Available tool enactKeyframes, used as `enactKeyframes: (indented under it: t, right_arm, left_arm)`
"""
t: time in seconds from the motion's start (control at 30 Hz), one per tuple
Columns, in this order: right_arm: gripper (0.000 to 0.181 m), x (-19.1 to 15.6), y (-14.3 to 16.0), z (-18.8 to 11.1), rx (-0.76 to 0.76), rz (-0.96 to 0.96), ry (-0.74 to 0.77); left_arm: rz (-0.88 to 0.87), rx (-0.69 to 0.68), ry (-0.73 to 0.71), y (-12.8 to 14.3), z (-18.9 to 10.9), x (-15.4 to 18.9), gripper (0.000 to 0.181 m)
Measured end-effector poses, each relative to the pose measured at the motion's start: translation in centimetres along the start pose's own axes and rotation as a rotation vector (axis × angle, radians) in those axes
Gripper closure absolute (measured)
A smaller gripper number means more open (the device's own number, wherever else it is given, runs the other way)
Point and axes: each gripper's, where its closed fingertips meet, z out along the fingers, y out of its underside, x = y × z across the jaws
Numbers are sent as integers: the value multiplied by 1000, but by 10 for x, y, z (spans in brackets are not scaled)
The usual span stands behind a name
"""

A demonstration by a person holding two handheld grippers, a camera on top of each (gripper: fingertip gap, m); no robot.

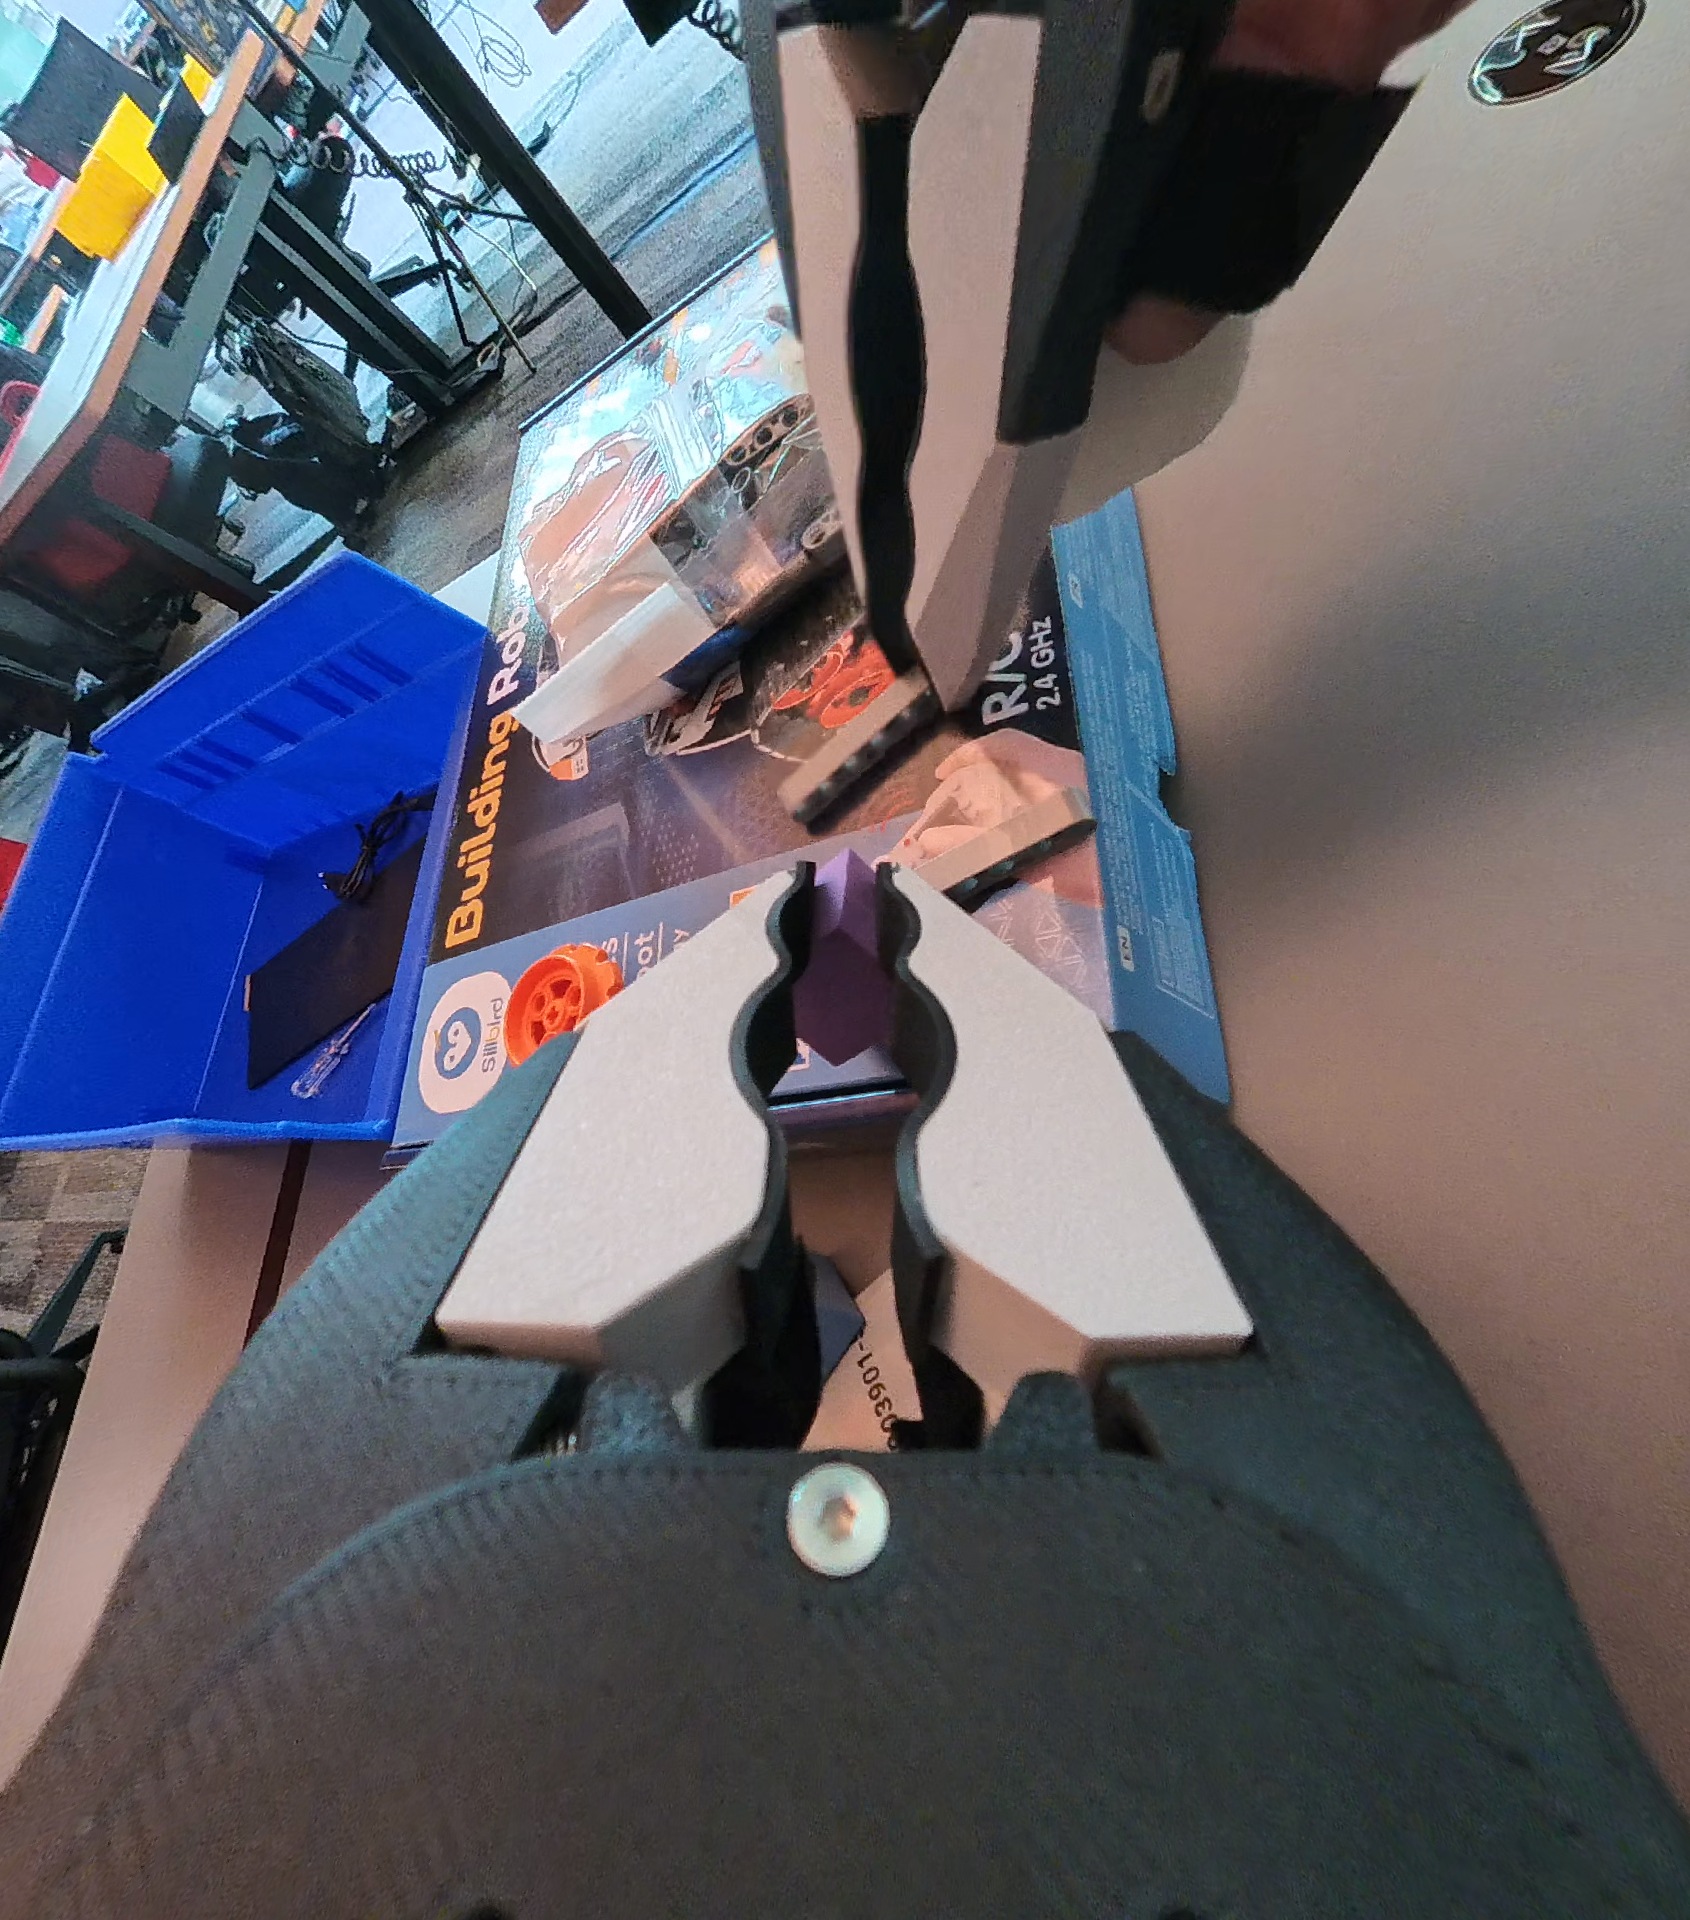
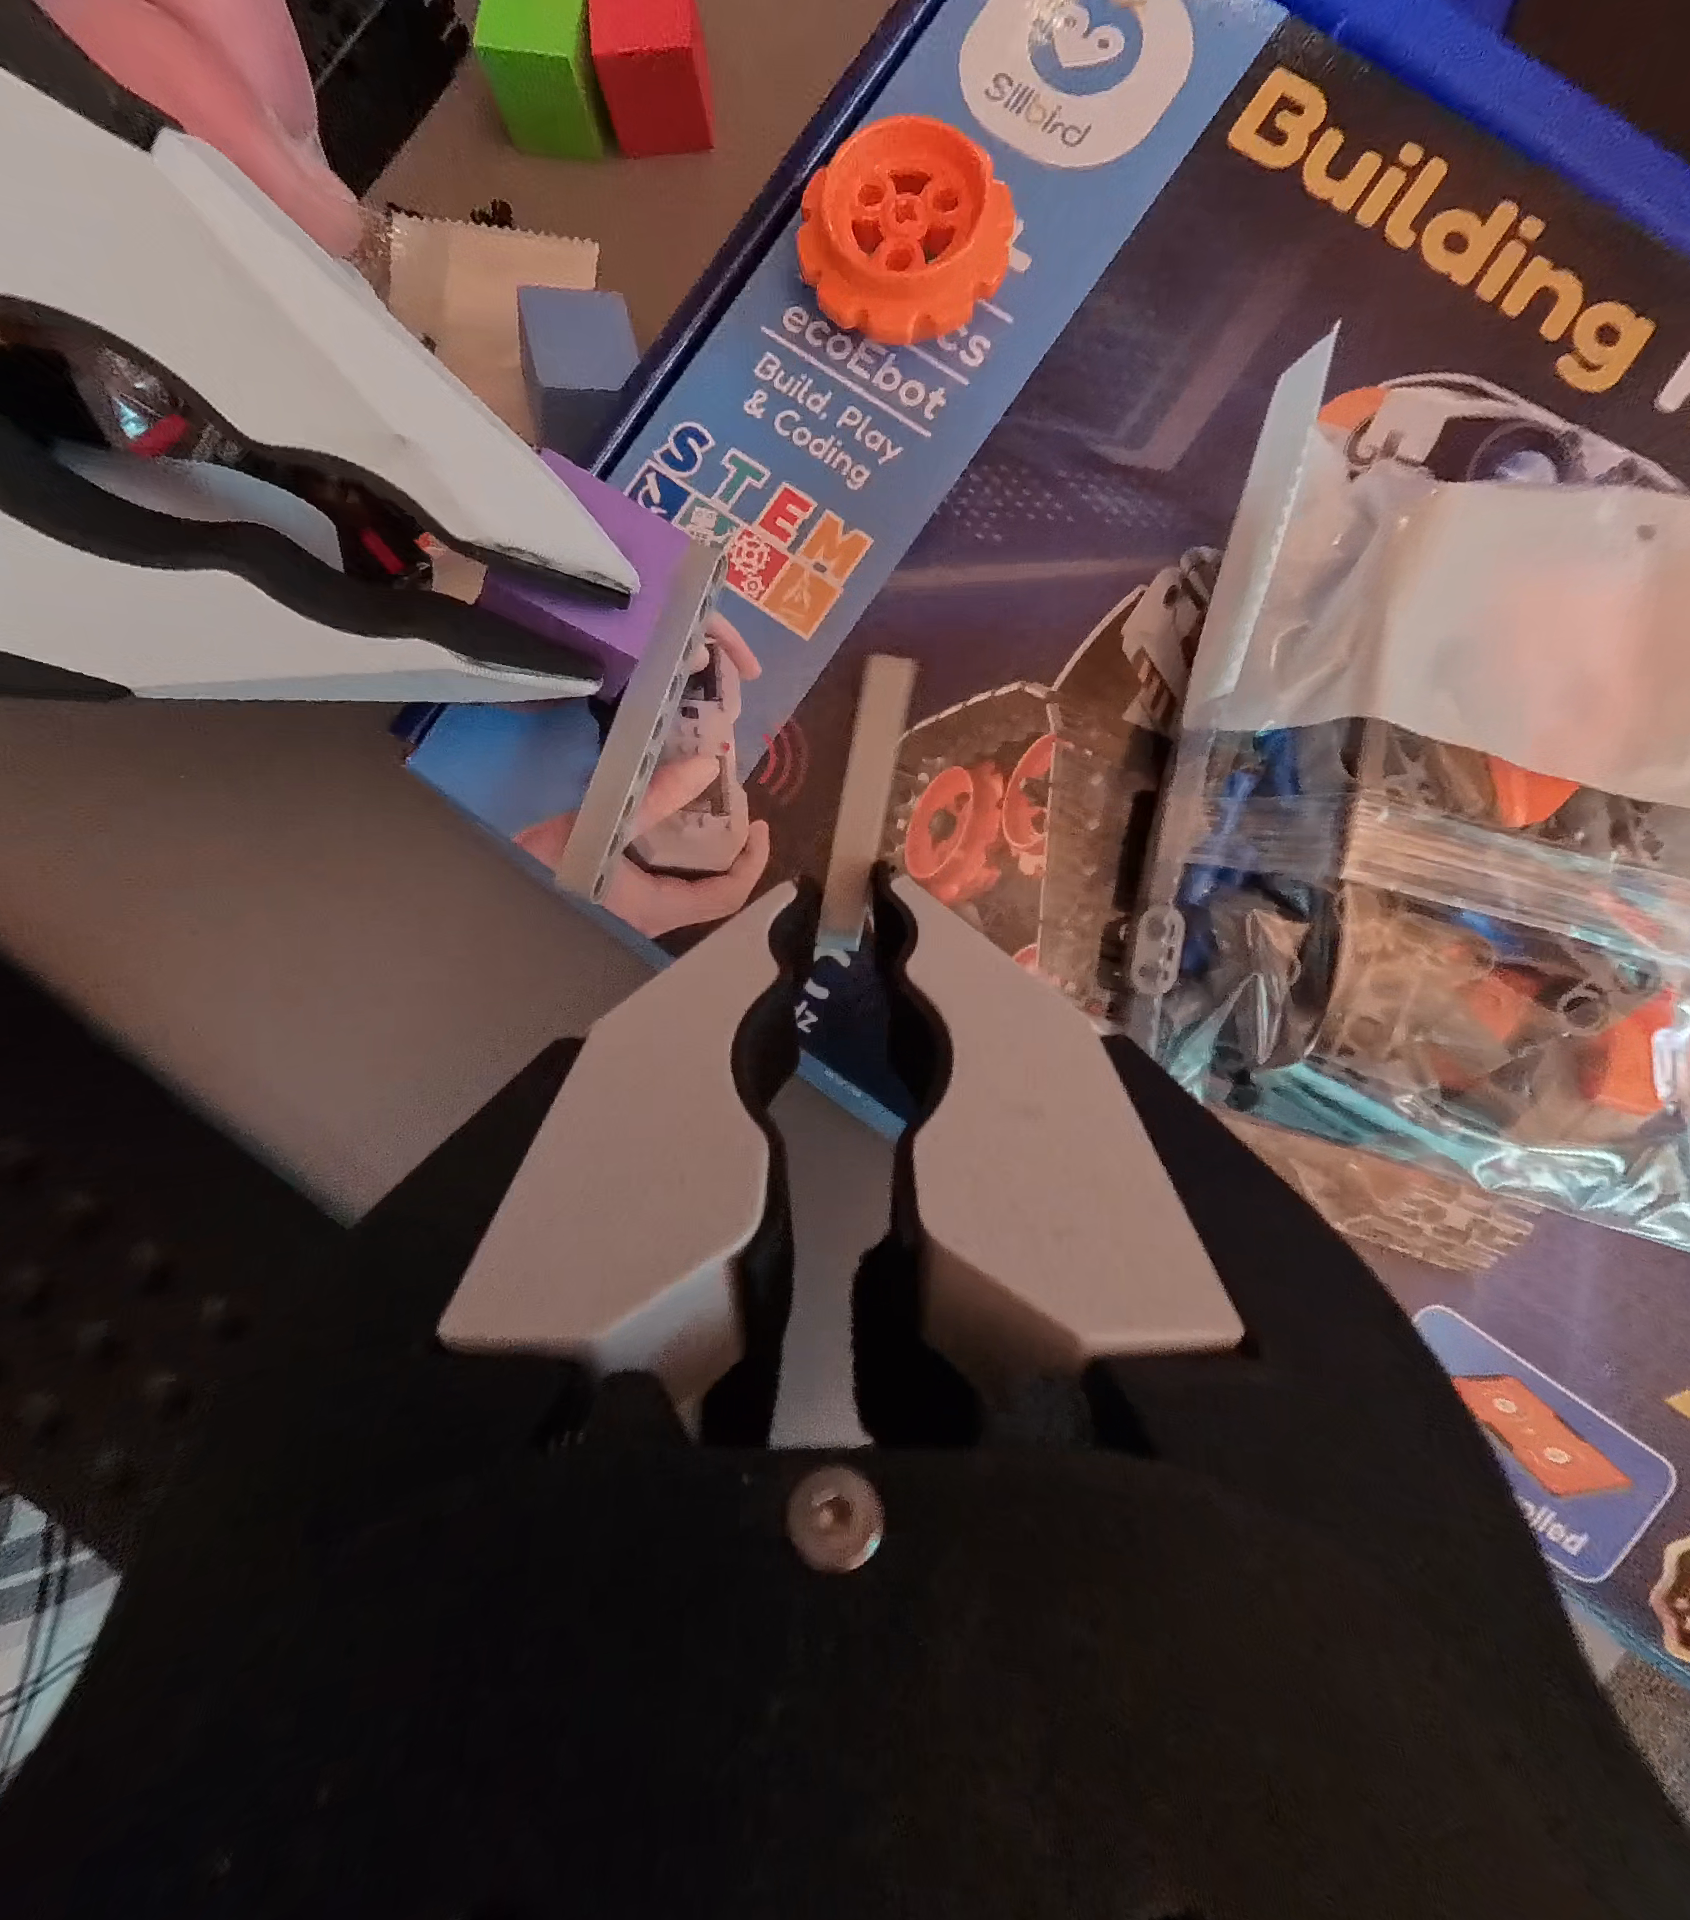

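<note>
Grey table (image 1: 1443,935) under printed box (image 2: 1080,540)

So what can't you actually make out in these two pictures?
- Left wrist view: the purple block is mostly hidden between the left tool fingers.
- Right wrist view: the grey beam's near end is hidden inside the right tool.
- Right wrist view: the parts bag has glare that blurs its contents.

Box lid (image 2: 1080,582) crowded: clear parts bag (image 2: 1506,831) covers its right half, orange wheel (image 2: 908,229) sits near one corner, loose grey beam (image 2: 643,727) lies at the near edge. Left gripper (image 2: 612,634) and right gripper (image 2: 846,883) close together there, little gap between. Bare grey table (image 2: 197,883) beside the box is open. Blue bin (image 1: 197,883) blocks the far side.
</note>
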Motion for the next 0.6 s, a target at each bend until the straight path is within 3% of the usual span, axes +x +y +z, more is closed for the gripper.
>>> enactKeyframes:
  t: [0.47, 0.6]
  right_arm:
    - [165, -4, -7, -11, 69, -138, 101]
    - [163, 5, 0, -7, 20, -133, 120]
  left_arm:
    - [2, 1, 1, 1, -2, -1, 171]
    - [-8, 5, -1, 1, -4, -3, 171]
